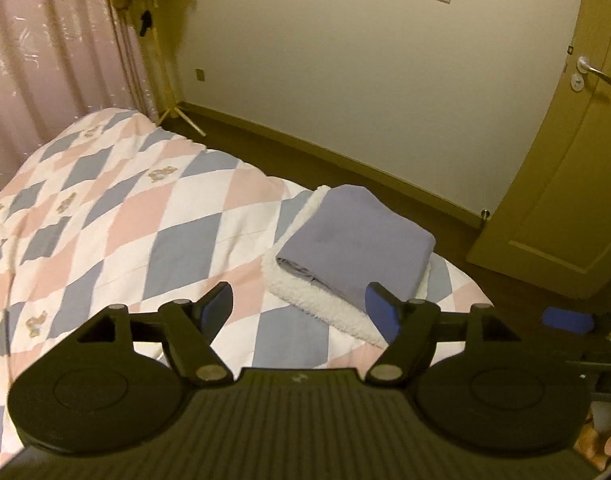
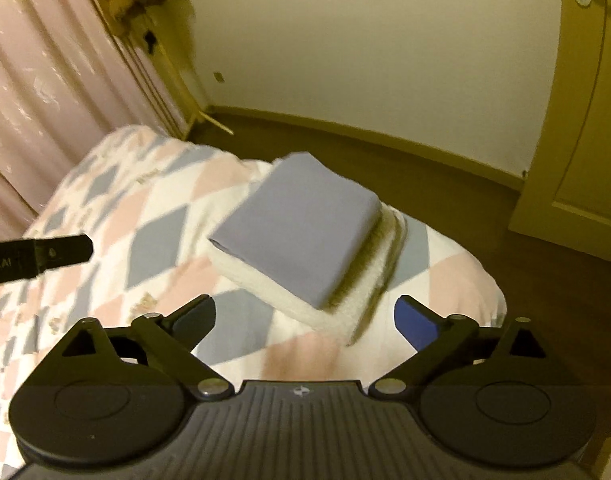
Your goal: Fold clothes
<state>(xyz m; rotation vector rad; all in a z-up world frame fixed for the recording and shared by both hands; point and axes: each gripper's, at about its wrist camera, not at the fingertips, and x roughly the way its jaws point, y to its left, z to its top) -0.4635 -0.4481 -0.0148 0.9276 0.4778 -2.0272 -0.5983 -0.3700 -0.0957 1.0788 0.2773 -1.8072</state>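
The left hand-held gripper [image 1: 299, 308] hovers above the bed [image 1: 117, 216] with its fingers wide apart and nothing between them; the right hand-held gripper [image 2: 305, 318] is likewise spread and empty. The folded grey garment [image 1: 353, 240] lies just ahead of both, slightly right of the left one's centre, resting on a folded white fleecy blanket [image 1: 305, 300] near the bed's corner; it looks neatly squared, so the folding seems close to done. From here the main risk is a careless reach; a finger catching the loose layered edge facing the left hand-held gripper could drag the top layer and undo the fold. The pile also sits near the mattress edge, beyond which is the floor [image 2: 445, 168]; a push forward might slide it off. The right view is blurred, so finer creases cannot be judged.
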